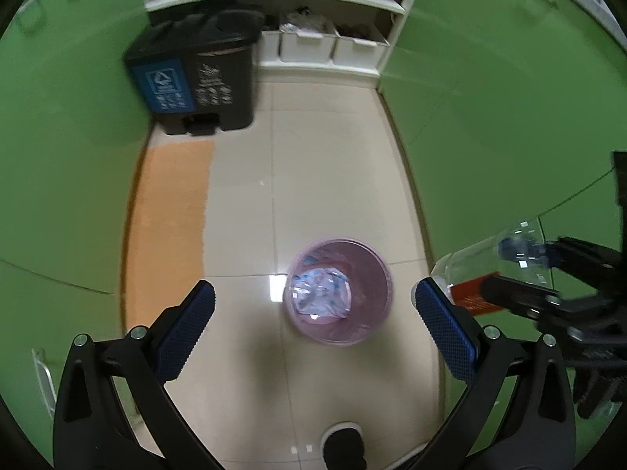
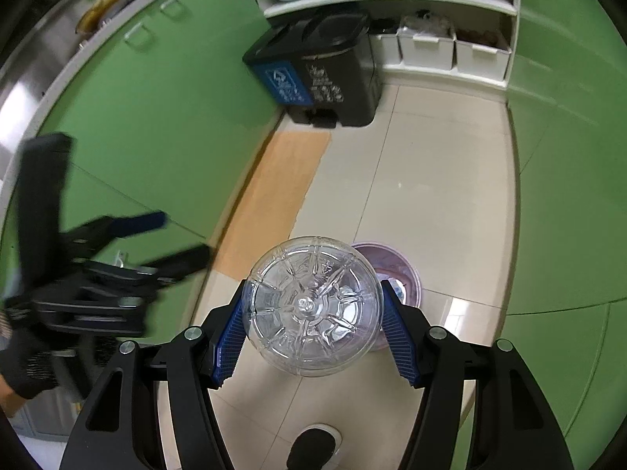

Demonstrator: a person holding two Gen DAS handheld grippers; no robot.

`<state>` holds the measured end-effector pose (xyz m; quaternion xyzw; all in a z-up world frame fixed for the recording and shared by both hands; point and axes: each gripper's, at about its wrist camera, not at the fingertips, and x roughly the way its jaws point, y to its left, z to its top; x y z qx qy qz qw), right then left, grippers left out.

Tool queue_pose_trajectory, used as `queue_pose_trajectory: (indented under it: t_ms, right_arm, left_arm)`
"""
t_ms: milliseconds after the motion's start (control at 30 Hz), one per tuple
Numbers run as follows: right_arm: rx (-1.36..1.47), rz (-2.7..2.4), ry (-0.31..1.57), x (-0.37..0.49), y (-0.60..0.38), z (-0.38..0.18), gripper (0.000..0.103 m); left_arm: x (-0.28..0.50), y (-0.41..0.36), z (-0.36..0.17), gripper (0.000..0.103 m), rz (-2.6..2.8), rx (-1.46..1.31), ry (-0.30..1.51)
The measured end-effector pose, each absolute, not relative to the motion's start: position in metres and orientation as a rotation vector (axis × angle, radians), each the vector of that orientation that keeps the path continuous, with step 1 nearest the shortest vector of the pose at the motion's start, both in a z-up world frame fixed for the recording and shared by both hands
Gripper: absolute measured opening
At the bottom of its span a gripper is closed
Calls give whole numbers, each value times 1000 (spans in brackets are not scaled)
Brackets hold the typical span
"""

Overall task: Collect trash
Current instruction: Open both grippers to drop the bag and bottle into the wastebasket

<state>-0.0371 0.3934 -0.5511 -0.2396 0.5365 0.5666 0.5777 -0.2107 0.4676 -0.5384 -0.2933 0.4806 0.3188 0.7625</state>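
Observation:
A small pink trash bin (image 1: 339, 291) stands on the tiled floor with crumpled plastic wrappers inside; in the right wrist view its rim (image 2: 403, 270) shows behind the bottle. My right gripper (image 2: 313, 325) is shut on a clear plastic bottle (image 2: 313, 305), its base facing the camera, held above and just near of the bin. In the left wrist view the same bottle (image 1: 490, 262) with a red label shows at the right. My left gripper (image 1: 313, 333) is open and empty, above the floor near the bin.
A black pedal bin with a blue label (image 1: 196, 78) stands at the far left by green cabinets (image 1: 70, 137). An orange mat (image 1: 172, 219) lies on the floor. White shelves with storage boxes (image 1: 333, 45) close the far end. Green cabinets (image 1: 509, 98) line the right.

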Motion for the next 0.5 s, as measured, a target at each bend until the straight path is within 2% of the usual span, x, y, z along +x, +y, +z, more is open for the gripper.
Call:
queue_pose_trajectory:
  t_ms: [200,233,267,300,500]
  right_arm:
    - [-612,1315,1270,-45,414,-585,65]
    - [-617,1306,1263,-45,417,-589,71]
    - [-614,1299,1252,-44,417,-592,88]
    - [-614,1289,1240,-43,418,-593,95]
    - [-661,1224,1244,-41,412,-593,97]
  left_arm:
    - [-244,477,-539,100,725,-688,1009]
    - [-247,478,-540,100,729,-688,1003]
    - [-250,478,-541,100,732,-690,998]
    - [-252,478,-541,100,734,-692,995]
    - [-254,471,-538,100,725,-699,992]
